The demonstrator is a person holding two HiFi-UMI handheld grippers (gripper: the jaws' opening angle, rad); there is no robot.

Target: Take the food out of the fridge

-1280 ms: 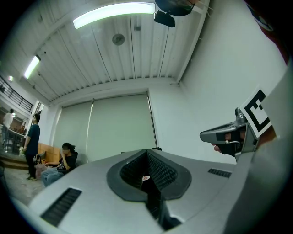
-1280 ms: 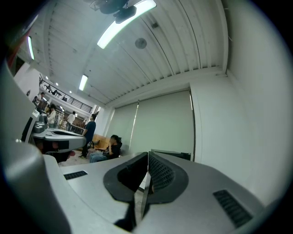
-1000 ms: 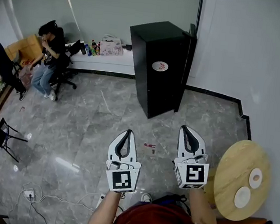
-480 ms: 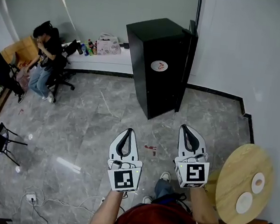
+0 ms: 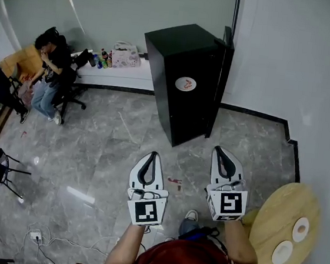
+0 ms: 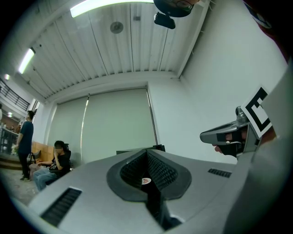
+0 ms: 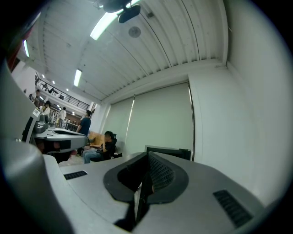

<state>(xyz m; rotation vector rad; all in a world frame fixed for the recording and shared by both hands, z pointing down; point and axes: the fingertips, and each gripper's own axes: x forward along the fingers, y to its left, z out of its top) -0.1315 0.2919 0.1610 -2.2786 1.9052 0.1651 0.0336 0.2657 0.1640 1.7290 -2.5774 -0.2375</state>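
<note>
The tall black box-shaped fridge [image 5: 185, 80] stands upright with its door closed at upper centre of the frame, well apart from you. It lies straight up-frame between your left tongs [image 5: 151, 155] and right tongs [image 5: 218, 151], neither clearly nearer. Both are clenched on nothing, and no food shows.

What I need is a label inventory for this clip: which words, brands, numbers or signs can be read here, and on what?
No word or number reads clearly anywhere.
Round sticker on the black fridge: red-and-white logo, too small to read.
Bottles on the ledge: labels too small.
Square markers on the left tool and right tool: black-and-white patterns, no text.
</note>
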